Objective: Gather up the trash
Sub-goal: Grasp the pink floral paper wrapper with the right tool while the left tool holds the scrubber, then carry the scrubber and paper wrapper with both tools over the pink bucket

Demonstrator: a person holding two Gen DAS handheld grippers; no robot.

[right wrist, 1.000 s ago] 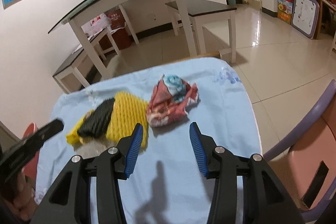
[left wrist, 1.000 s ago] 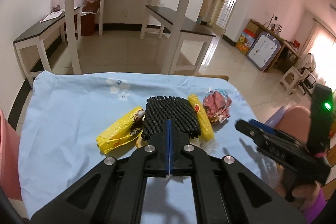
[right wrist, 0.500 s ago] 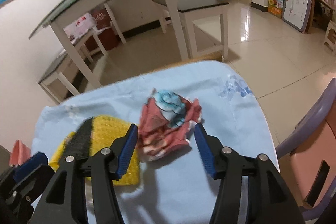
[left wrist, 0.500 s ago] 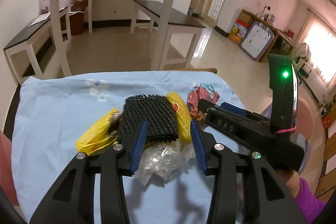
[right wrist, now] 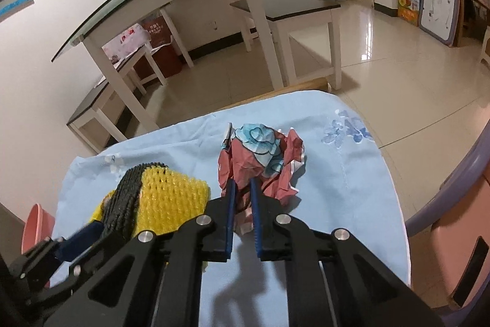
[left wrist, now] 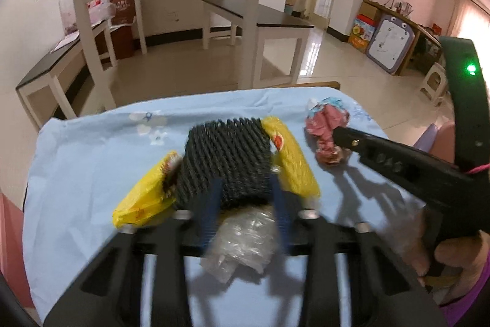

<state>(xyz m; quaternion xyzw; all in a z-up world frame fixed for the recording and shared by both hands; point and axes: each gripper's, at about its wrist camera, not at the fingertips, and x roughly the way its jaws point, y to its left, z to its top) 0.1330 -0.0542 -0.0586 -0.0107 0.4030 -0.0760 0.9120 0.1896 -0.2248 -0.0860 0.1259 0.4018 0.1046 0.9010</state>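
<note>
A: Legible writing? Crumpled paper's [right wrist: 260, 161] position?
B: None readable. Mid-frame on the blue cloth [right wrist: 352, 173], the right gripper [right wrist: 242, 198] pinches its near edge; left gripper [left wrist: 245, 198], released, straddles clear plastic [left wrist: 245, 238].

My right gripper [right wrist: 242, 206] pinches the near edge of the crumpled red-and-blue paper [right wrist: 260, 161] on the blue tablecloth [right wrist: 346, 189], yellow foam net [right wrist: 171, 201] left.
</note>
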